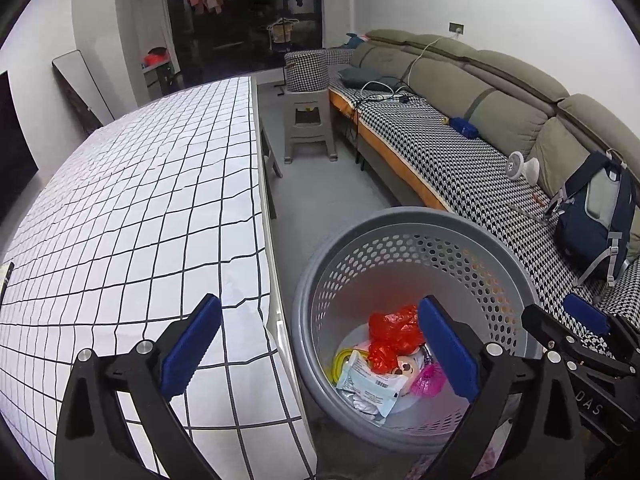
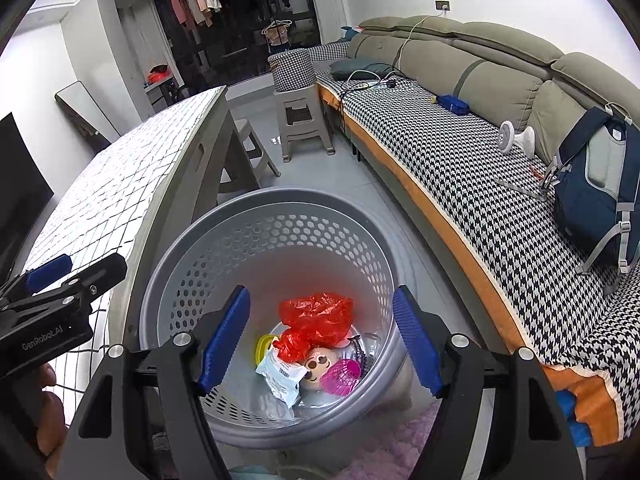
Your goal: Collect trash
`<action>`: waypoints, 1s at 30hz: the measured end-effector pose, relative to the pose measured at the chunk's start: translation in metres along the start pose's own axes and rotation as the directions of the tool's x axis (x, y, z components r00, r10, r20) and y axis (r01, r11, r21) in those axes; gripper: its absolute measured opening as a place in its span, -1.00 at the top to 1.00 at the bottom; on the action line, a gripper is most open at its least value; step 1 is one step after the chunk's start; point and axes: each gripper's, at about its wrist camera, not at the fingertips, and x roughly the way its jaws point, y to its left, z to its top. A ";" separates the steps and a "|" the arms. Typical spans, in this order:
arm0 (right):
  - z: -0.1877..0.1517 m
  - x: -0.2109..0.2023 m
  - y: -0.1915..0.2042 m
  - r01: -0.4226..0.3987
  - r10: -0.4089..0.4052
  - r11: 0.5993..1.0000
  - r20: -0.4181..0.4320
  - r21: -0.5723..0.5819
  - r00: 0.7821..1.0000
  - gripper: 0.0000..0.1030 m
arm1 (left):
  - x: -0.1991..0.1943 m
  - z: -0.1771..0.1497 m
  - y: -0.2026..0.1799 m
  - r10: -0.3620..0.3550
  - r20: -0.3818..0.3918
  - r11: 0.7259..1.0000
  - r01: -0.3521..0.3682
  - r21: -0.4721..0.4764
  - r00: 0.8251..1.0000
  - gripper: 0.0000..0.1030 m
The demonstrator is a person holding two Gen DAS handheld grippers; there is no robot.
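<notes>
"GenRobot.AI" lettering on left tongs [image 2: 60, 276], both left and right tongs [image 2: 322, 340] apart, over trash basket [image 2: 256, 216]

Right claw [image 2: 322, 338], blue pads spread wide with nothing between them, poised above grey perforated basket [image 2: 224, 236] standing on the floor. Inside the basket: crumpled red plastic bag [image 2: 316, 316], pale printed wrapper [image 2: 280, 378], round cartoon-face item [image 2: 318, 362], pink mesh piece [image 2: 342, 376], yellow ring [image 2: 265, 345]. Left claw [image 2: 76, 270] at frame left, over the grid-patterned tabletop [image 2: 132, 168]. Houndstooth-covered sofa [image 2: 460, 168] at right, carrying a navy backpack [image 2: 596, 184] and a small white fan [image 2: 516, 138].
</notes>
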 end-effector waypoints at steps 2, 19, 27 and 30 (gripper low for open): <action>0.000 -0.001 0.000 0.000 0.000 1.000 0.001 0.001 1.000 -0.37 | 0.000 0.000 0.000 0.002 -0.001 1.000 -0.002 0.001 1.000 -0.88; 0.000 -0.004 0.002 -0.001 0.001 1.000 0.006 -0.006 1.000 -0.37 | -0.001 0.000 0.000 0.017 -0.007 1.000 -0.017 -0.010 1.000 -0.88; 0.000 -0.005 0.003 -0.004 0.004 1.000 0.006 -0.006 1.000 -0.37 | 0.000 0.000 0.006 0.036 -0.011 0.999 -0.037 -0.028 0.999 -0.88; 0.000 -0.005 0.003 -0.004 0.004 1.000 0.005 -0.008 1.000 -0.37 | 0.001 0.000 0.006 0.042 -0.015 0.999 -0.043 -0.031 0.999 -0.88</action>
